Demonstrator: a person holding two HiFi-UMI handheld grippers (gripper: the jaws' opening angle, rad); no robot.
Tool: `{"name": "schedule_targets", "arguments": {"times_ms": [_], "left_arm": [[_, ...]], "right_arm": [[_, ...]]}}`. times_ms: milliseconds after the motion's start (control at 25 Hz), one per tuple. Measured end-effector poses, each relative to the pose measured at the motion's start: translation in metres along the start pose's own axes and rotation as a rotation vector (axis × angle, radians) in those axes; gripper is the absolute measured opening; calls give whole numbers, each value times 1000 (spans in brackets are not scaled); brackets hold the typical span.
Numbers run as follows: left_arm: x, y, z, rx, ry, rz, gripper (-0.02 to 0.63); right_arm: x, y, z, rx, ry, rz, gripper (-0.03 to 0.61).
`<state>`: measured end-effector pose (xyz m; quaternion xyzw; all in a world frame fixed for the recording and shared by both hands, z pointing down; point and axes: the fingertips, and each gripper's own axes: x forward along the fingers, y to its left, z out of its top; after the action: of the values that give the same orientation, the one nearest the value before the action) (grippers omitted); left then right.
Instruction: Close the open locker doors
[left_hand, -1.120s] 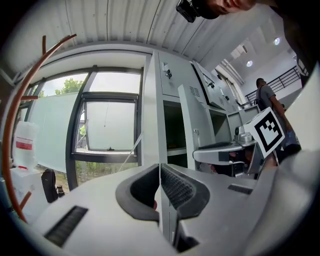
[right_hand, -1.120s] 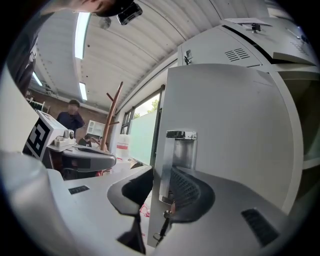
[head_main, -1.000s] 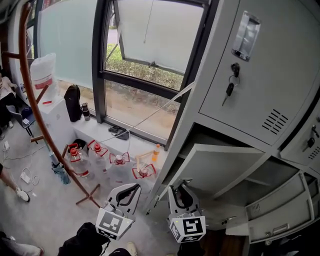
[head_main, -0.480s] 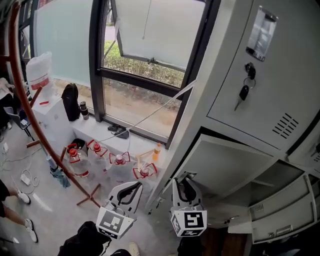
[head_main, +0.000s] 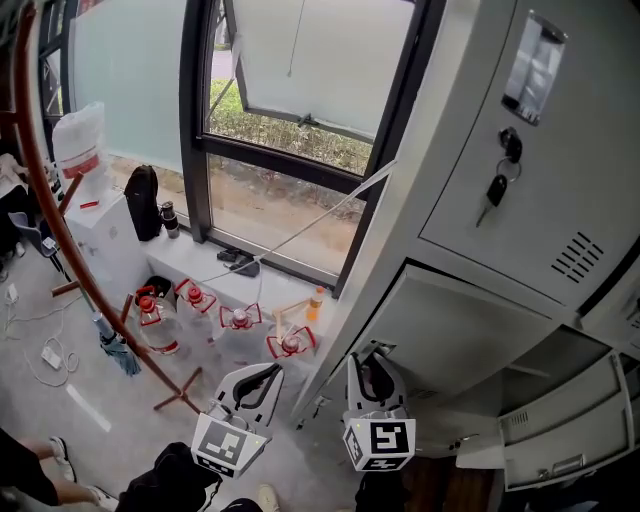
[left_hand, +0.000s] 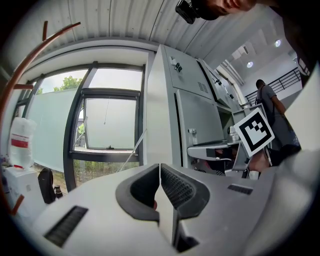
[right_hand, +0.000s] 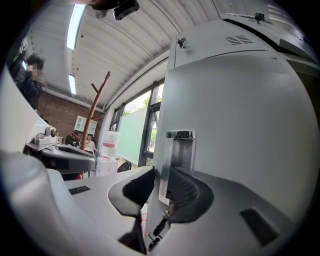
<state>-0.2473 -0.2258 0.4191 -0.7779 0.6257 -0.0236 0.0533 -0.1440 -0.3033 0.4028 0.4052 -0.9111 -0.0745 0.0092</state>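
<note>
Presently the lower locker door stands part-open. The right gripper, jaws spread, sits at that door's free edge, apparently straddling it; the left gripper, jaws pressed together, hangs left of the locker.

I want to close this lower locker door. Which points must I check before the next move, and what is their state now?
1. Edge of the open lower door stands between the jaws of the right gripper: ok.
2. Its pads press on that edge: cannot tell.
3. The keys are clear of those jaws: cannot tell; they hang just below.
4. The left gripper is shut and empty: ok.
5. The upper door is closed: ok.
6. The door further right is closed: not ok, open.
</note>
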Motion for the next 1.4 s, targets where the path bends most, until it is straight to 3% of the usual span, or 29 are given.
{"name": "schedule_targets", "arguments": {"times_ms": [120,240,280,640,800,1000,1200,1400], "left_arm": [[1,-4,1,1,-10,-3,29],[-1,-7,3,3,-22,-1,29],[-2,-8,3,5,-10,0,29],[-16,-13,10,18,-10,22,29],[-19,-24,21,24,-67,16,29],[-23,-47,30,36,-46,-11,29],[-20,-76,39,49,-93,-52,29],[-19,-104,38,55,-76,-99,29]], "right_arm": [[-1,3,-2,6,11,23,112],[-2,10,-3,18,14,56,227],[-3,11,-3,15,11,53,236],[-17,10,3,7,3,49,241],[-32,11,7,4,-6,51,241],[-62,7,13,7,-23,41,239],[-102,-13,10,28,-34,-13,210],[-148,-32,0,34,-36,-98,170]]}}
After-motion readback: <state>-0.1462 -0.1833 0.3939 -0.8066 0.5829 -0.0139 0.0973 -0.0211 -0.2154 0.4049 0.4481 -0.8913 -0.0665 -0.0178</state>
